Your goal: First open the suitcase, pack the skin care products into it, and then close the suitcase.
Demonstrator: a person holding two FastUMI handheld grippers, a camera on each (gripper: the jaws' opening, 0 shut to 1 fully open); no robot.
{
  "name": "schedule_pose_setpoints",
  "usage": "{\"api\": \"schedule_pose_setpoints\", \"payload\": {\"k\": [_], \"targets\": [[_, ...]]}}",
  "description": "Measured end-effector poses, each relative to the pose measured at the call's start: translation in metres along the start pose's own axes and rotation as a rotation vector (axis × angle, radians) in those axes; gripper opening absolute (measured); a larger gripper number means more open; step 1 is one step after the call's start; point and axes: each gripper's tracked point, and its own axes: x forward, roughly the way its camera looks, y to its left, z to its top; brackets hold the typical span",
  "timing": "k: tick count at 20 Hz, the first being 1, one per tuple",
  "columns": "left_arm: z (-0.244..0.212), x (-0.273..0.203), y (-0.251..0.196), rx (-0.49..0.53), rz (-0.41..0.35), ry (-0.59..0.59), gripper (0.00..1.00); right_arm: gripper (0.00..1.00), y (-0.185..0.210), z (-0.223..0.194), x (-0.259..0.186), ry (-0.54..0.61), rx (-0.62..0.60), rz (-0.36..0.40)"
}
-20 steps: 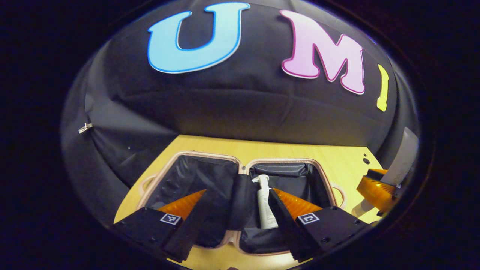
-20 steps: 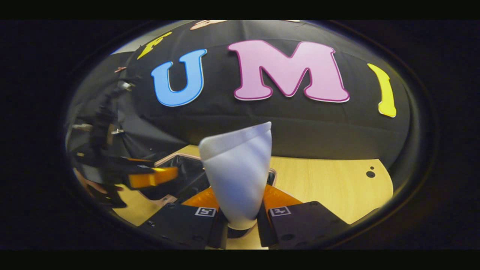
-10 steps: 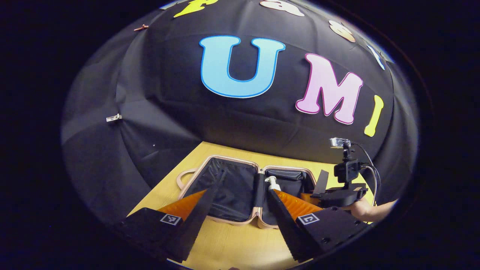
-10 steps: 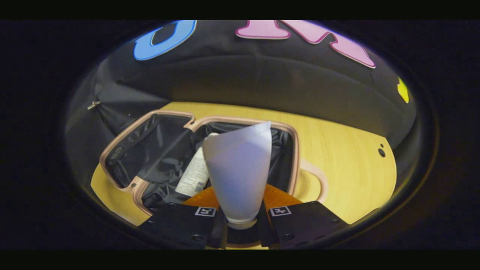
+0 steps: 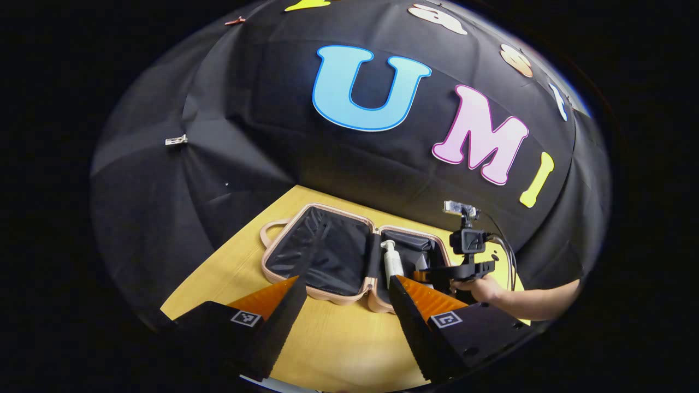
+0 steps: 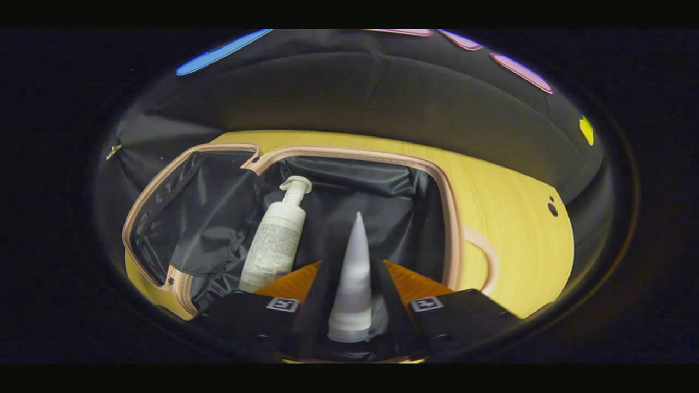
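The pink-rimmed suitcase (image 5: 327, 295) lies open on the wooden table, its black lining showing in both halves. A white pump bottle (image 5: 392, 265) lies in the right half next to the hinge. In the right gripper view the same bottle (image 6: 276, 245) rests left of a pale grey tube (image 6: 352, 305). The tube stands edge-on, cap towards the camera, low inside the suitcase (image 6: 448, 218). My right gripper (image 6: 352, 261) has its fingers spread wider than the tube. From the left gripper view, that right gripper (image 5: 431, 272) dips into the right half. My left gripper (image 5: 348, 281) hangs open in front of the suitcase, holding nothing.
A hand (image 5: 480, 286) and forearm come in from the right and hold the right gripper. Bare table (image 5: 338, 338) stretches in front of the suitcase, and more table (image 6: 513, 218) lies to its right. A pink handle (image 6: 483, 256) sticks out from the right half.
The right gripper went down into the right half with the tube; its fingers spread and the tube turned edge-on. The left gripper pulled back and up, away from the suitcase.
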Motion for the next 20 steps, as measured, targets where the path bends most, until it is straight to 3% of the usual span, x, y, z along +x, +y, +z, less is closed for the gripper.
{"api": "schedule_pose_setpoints", "payload": {"k": [3, 9, 12, 15, 20], "targets": [[0.004, 0.012, 0.014, -0.008, 0.025, -0.019, 0.96, 0.97, -0.003, 0.026, -0.031, -0.106, -0.007, 0.004], [0.029, 0.081, 0.091, -0.031, 0.112, -0.073, 0.96, 0.94, -0.033, 0.085, -0.123, -0.391, 0.005, 0.002], [0.038, 0.134, 0.135, -0.068, 0.131, -0.056, 0.96, 0.98, -0.054, 0.100, -0.175, -0.507, 0.049, -0.004], [0.038, 0.179, 0.173, -0.107, 0.148, -0.008, 0.96, 0.98, -0.067, 0.109, -0.215, -0.609, 0.087, 0.016], [0.018, 0.238, 0.210, -0.218, 0.191, 0.117, 0.95, 0.98, -0.094, 0.102, -0.262, -0.711, 0.110, -0.023]]}}
